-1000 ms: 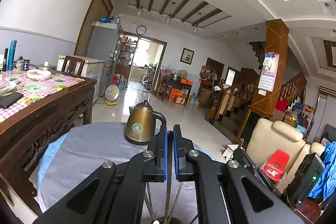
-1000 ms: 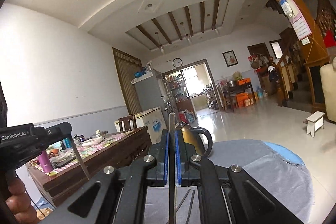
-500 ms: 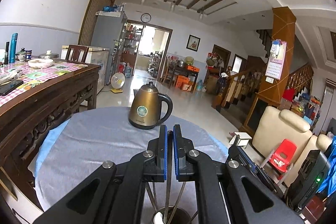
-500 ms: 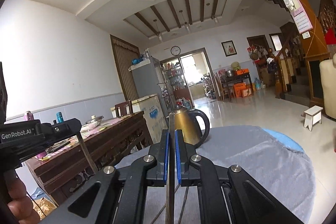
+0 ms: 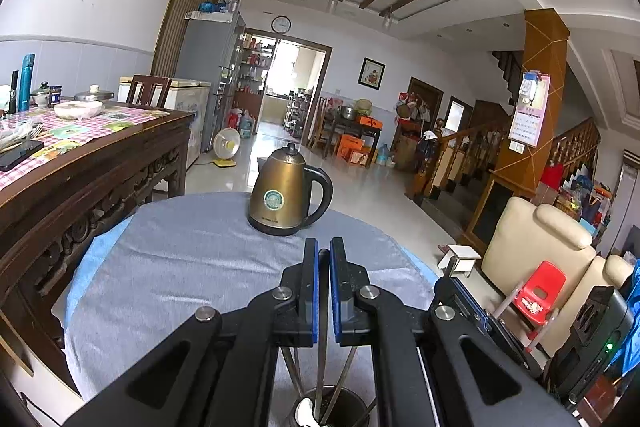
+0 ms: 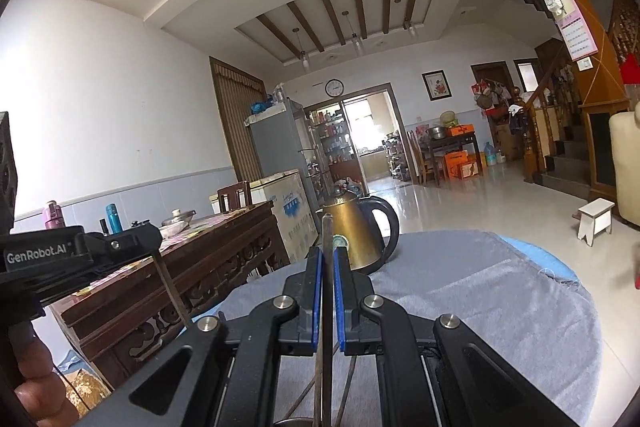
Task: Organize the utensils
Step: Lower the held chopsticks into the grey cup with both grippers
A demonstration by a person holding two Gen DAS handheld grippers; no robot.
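**Two utensils clamped above holder**

Two metal utensil handles (image 5: 322, 355) (image 6: 327, 291) stand upright, one pinched in each gripper's jaws: left gripper (image 5: 324, 291), right gripper (image 6: 327, 297). Below sits a dark holder cup (image 5: 352, 401) on the grey-clothed surface (image 5: 180, 267), near the brass kettle (image 5: 280, 195).

**Colours on and around the round table**

A grey cloth (image 5: 180, 267) lies over a light blue one. The kettle (image 5: 280, 195) is bronze-gold with a black handle and a round green-white badge. The side table (image 5: 100, 179) is dark brown carved wood under a pink-and-white checked cover. The gripper pads (image 5: 316, 295) are blue on black frames. A small chair (image 5: 540, 287) is red.
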